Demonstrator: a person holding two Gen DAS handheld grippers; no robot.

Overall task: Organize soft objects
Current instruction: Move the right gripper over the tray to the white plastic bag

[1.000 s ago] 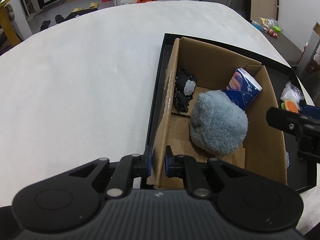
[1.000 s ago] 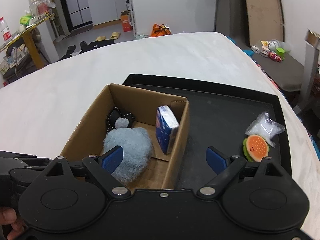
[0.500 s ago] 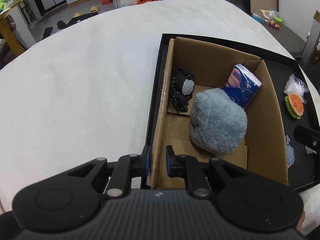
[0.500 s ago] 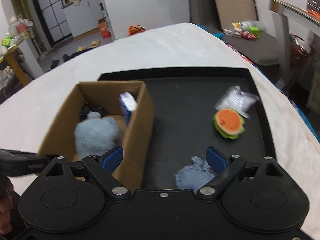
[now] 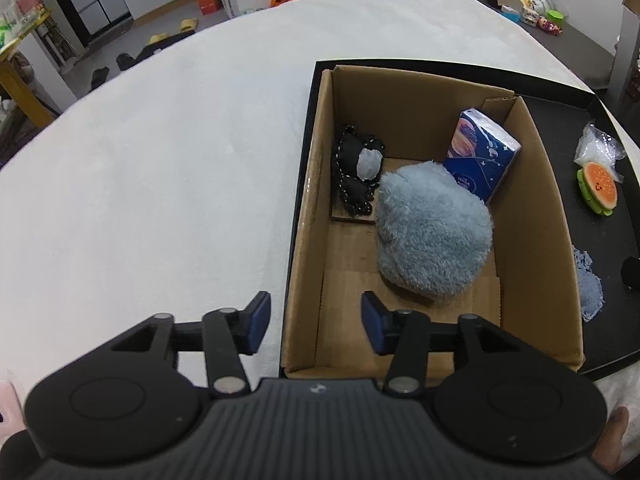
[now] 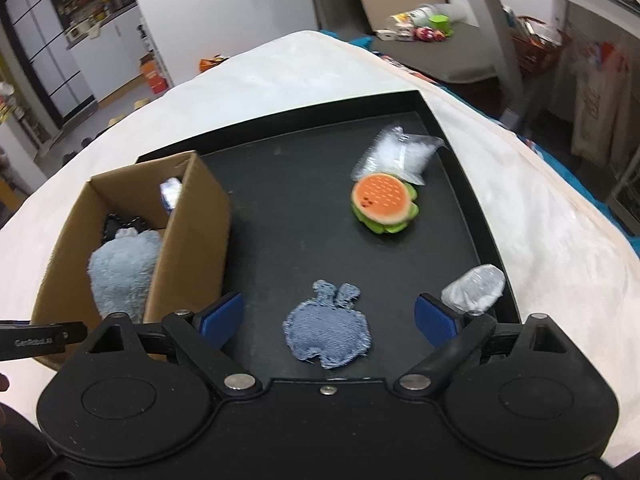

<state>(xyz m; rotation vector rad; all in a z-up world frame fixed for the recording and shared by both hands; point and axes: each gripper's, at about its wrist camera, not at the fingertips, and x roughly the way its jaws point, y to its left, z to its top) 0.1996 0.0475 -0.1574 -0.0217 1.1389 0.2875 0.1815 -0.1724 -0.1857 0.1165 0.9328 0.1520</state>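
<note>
Jaws of the right gripper stand wide and empty, low over the black tray, with the denim patch lying flat between the two blue pads. The step in hand looks like picking that patch up; since it is thin and limp, the pads should probably come right down to the tray floor and pinch a raised edge or the two ear-like tabs at its far end, rather than close over its flat middle.

The left gripper has just been opening; its jaws now sit at a moderate gap astride the near-left wall of the cardboard box, pressing on nothing.

Inside the box are three things: one fluffy blue toy, one black pouch and one tissue pack. Loose on the tray, right of the box, lie four: the patch nearest, one burger toy farther off, one clear plastic bag touching it beyond, and one silvery lump at the right rim.
</note>
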